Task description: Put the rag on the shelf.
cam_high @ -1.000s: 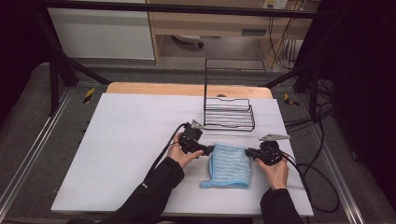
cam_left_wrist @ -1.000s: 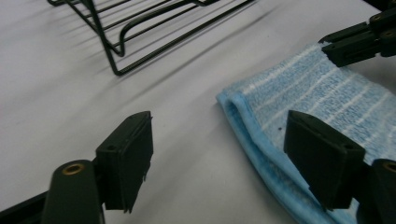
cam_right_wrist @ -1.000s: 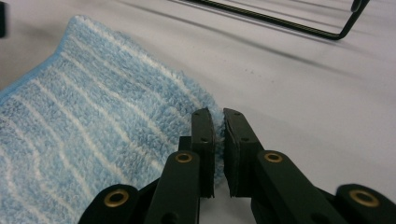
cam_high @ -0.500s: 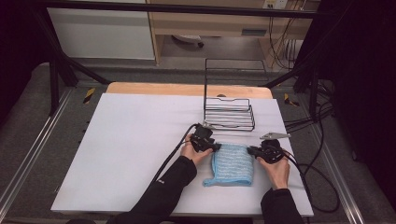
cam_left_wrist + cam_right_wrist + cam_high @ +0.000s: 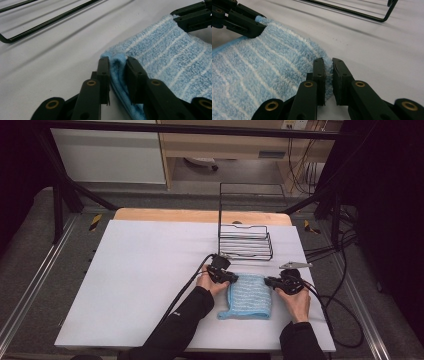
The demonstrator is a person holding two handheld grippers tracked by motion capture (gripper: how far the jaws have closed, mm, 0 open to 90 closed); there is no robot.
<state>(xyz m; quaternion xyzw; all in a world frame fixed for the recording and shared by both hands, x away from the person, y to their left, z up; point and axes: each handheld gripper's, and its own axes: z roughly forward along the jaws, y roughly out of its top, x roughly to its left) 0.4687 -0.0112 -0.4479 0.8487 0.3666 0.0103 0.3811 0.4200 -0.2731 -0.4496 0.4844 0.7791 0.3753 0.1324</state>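
The blue white-striped towel [image 5: 248,296], folded at the table's [image 5: 135,270] five o'clock, has its far corners pinched by the left gripper [image 5: 231,278] and right gripper [image 5: 268,281], now narrower than a second ago.

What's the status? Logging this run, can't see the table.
Left claw shut on towel corner. Right claw shut on opposite corner. Wire rack beyond, apart.
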